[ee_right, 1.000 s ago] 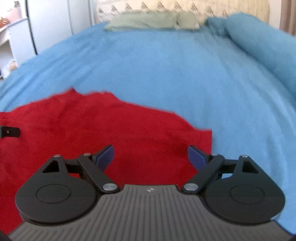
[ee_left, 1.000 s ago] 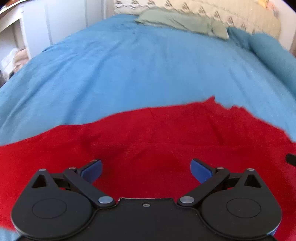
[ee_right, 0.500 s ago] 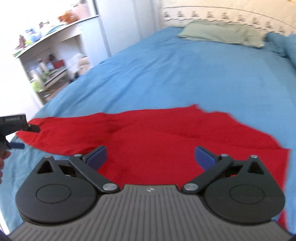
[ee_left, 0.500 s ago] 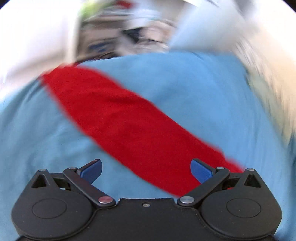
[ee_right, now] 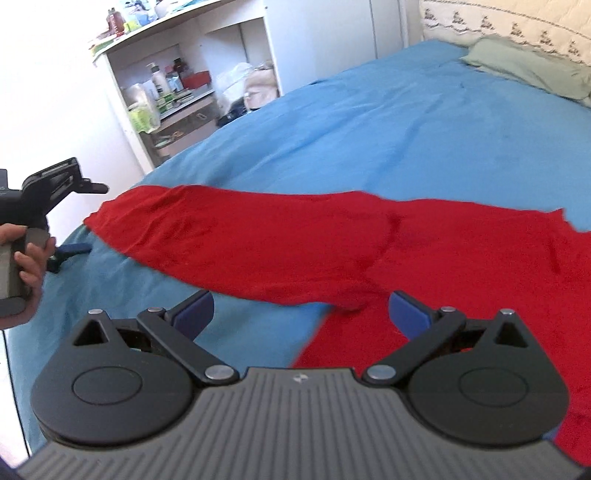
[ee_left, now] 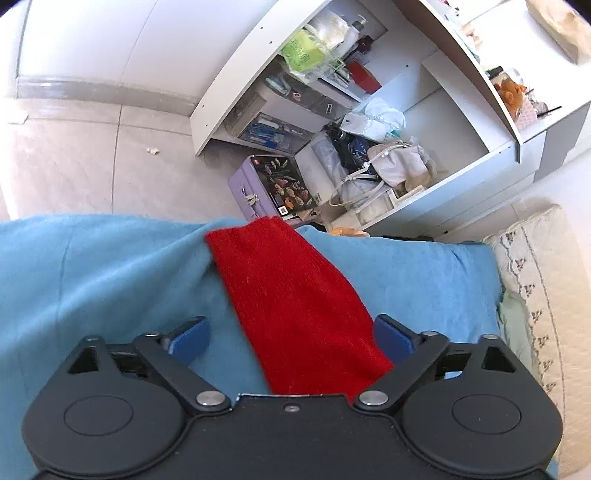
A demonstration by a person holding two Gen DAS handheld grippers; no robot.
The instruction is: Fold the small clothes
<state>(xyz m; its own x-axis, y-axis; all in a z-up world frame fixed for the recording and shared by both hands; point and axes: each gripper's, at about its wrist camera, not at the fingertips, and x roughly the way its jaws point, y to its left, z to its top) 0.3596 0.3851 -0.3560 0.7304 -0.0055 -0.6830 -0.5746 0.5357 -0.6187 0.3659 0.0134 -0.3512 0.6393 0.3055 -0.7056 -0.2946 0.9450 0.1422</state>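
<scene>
A red knit garment (ee_right: 424,258) lies spread on the blue bedspread (ee_right: 388,122). Its long sleeve (ee_right: 240,236) stretches left toward the bed's edge. In the left wrist view the sleeve (ee_left: 291,295) runs between the fingers, its cuff at the bed's edge. My left gripper (ee_left: 291,338) is open above the sleeve, holding nothing. It also shows in the right wrist view (ee_right: 68,251), near the cuff. My right gripper (ee_right: 301,314) is open and empty over the armpit area where sleeve meets body.
A white shelf unit (ee_left: 369,110) full of bags, bottles and boxes stands beside the bed, with a purple case (ee_left: 266,184) on the floor. A green pillow (ee_right: 528,66) and a patterned headboard (ee_right: 517,22) are at the bed's far end.
The left gripper has swung left from over the garment's body to the sleeve end, now facing the shelves. The right gripper has turned left toward the sleeve. Both stay open.
</scene>
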